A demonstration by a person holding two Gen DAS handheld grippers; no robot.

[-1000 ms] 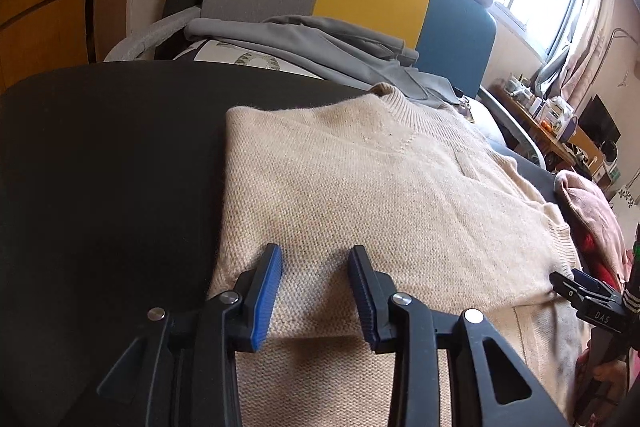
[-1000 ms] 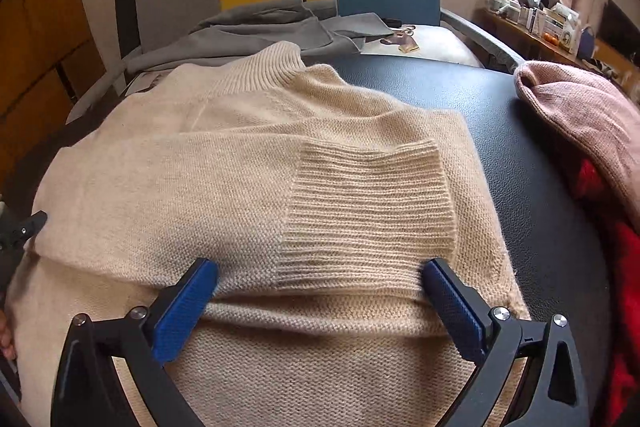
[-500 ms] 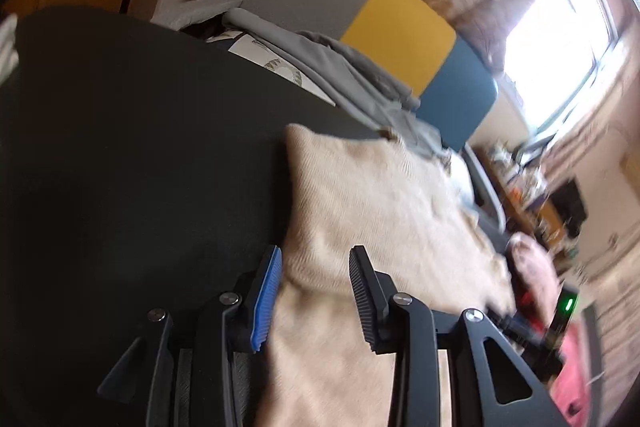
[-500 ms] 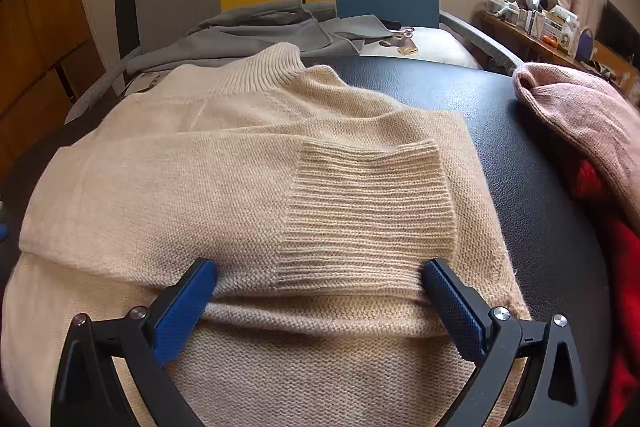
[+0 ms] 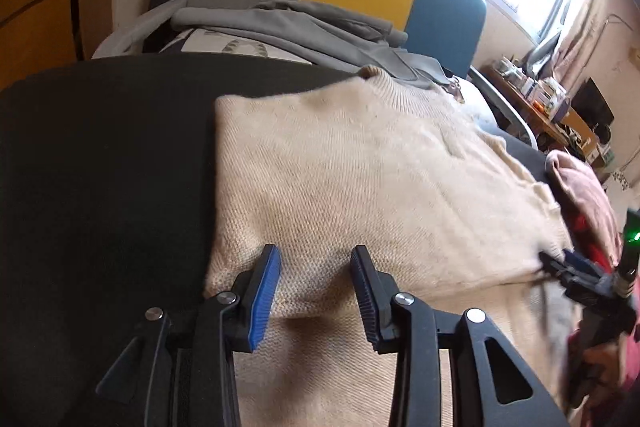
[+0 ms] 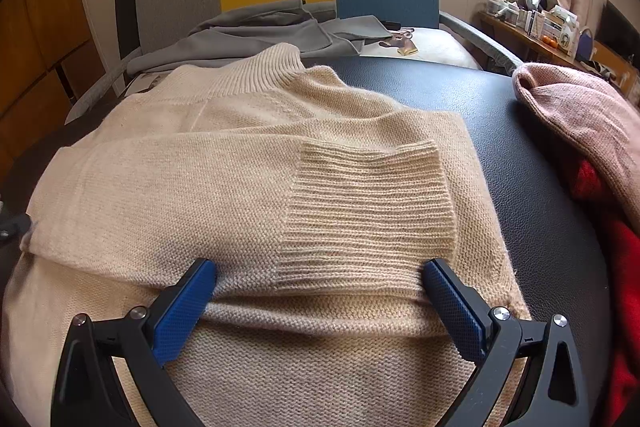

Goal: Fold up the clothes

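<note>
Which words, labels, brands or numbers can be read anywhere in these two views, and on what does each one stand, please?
None can be read.
The boxes and bottles on the side shelf carry print, too small and blurred to read.
The beige sweater, the left gripper and the right gripper show no lettering.

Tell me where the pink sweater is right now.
In the right wrist view, the pink sweater lies at the right edge of the black table, apart from the beige sweater, with red cloth just under it.
</note>
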